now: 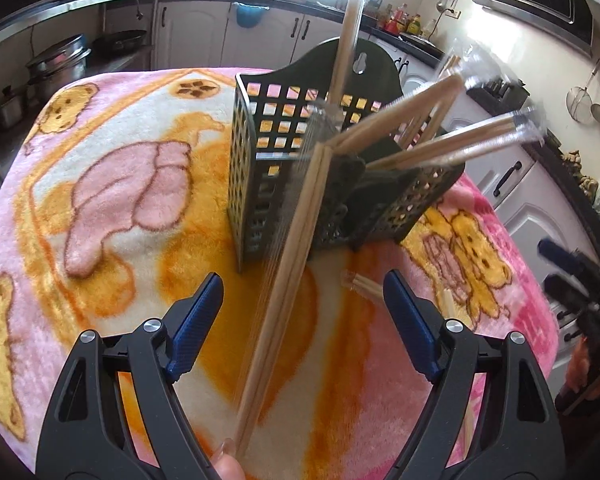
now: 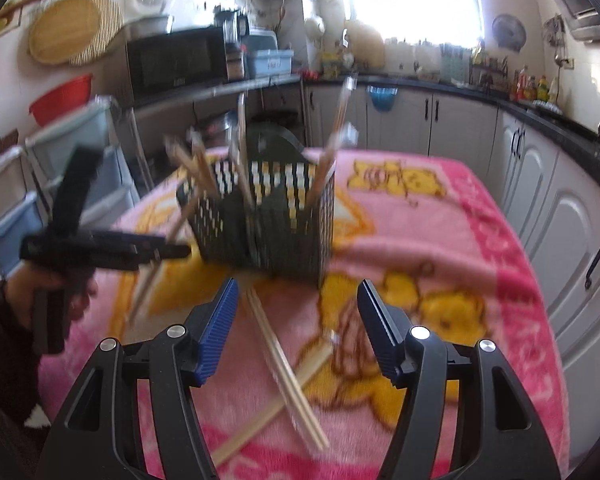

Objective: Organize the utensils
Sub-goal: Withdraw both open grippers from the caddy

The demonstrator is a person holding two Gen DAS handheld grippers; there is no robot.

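Wrapped bamboo chopsticks (image 2: 288, 376) lie crossed on the fuzzy blanket (image 2: 440, 240) over the counter, just before the perforated plastic holder (image 2: 268, 216), where more pairs already stand. We judge them light, stiff and slippery in their film; best pinched mid-length. Left tool (image 1: 303, 292) wide around a leaning pair (image 1: 284, 300), untouched; right tool (image 2: 298, 304) wide, empty.

each hand-held gripper has a matte black plastic frame with two curved arms, triangular cut-outs near the base and round silver screw heads at the pivots. the left gripper (image 1: 303, 292) carries dark blue finger pads (image 1: 198, 324) with a fine woven-looking texture. the right gripper (image 2: 297, 298) has blue pads (image 2: 219, 334) ribbed with fine ridges along the inner face. in the right wrist view, the left hand (image 2: 54, 286) emerges from a dark brown sleeve (image 2: 0, 344).
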